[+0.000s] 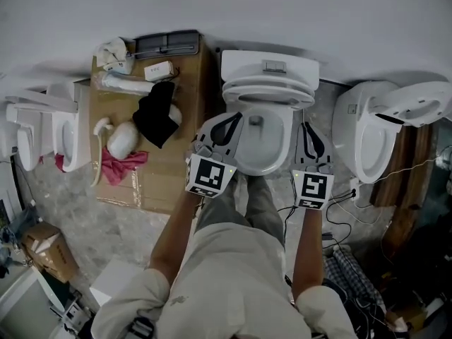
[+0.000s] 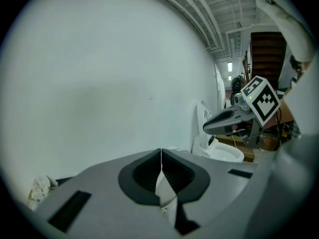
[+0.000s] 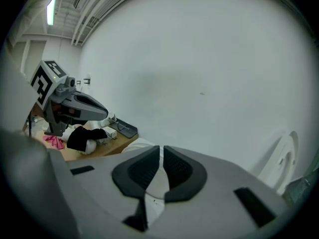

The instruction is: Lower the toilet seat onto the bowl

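— Where is the seat (image 1: 269, 94) seen?
— In the head view it is found at upper centre. It appears to be stood up at the back of the bowl (image 1: 285, 150), just under the tank (image 1: 268, 65). The bowl is left uncovered, and water is seen inside it.

— How are the grippers placed?
— The left gripper (image 1: 227, 119) is held just beside the bowl's left rim and the right gripper (image 1: 309, 127) just beside its right rim. Both are pointed toward the tank. Whether the rim is touched cannot be told.

— Is anything gripped?
— Nothing. In the left gripper view the jaws are pressed together, pad against pad. In the right gripper view the jaws are parted by a thin slit with nothing caught in it; only something white is seen below.

— Is the seat touched?
— No contact is shown. It is kept apart from both tips, further up the frame.

— What else is shown?
— A brown board (image 1: 166, 182) is laid left of the bowl, with a black cloth (image 1: 157, 115) and a pink cloth (image 1: 121, 164) on it. A second toilet (image 1: 364, 143) is seen at the right and a third toilet (image 1: 67, 136) at the left. A plain white wall (image 2: 99, 83) is faced by both grippers.
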A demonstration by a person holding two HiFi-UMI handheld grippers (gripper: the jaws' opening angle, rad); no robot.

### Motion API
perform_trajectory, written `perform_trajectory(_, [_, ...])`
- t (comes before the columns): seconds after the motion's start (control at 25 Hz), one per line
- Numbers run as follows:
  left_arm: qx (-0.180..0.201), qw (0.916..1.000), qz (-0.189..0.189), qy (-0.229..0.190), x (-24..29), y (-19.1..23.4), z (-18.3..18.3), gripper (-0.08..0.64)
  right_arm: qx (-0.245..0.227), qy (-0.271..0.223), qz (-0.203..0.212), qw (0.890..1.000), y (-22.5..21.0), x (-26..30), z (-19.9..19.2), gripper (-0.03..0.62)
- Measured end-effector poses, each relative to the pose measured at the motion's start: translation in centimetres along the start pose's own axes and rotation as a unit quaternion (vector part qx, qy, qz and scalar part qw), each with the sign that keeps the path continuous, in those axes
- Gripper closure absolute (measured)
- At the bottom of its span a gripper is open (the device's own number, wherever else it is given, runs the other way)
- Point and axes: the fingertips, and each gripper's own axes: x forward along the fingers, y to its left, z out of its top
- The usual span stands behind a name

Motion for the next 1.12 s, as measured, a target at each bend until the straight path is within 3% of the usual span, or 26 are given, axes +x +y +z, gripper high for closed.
perform_trajectory(0.72, [0.008,0.9992,0.018,0.034,6.5,1.3,-3.7,0.508,-0.062,0.016,0.057,0.996,-1.7,7.7,-3.3,0.511])
perform_trajectory(1.12, [0.028,0.9968,0.023,0.071,10.2,1.7,-6.3,0.427,-0.096,0.032,0.091,0.991,-2.0,11.2,-5.5,0.453])
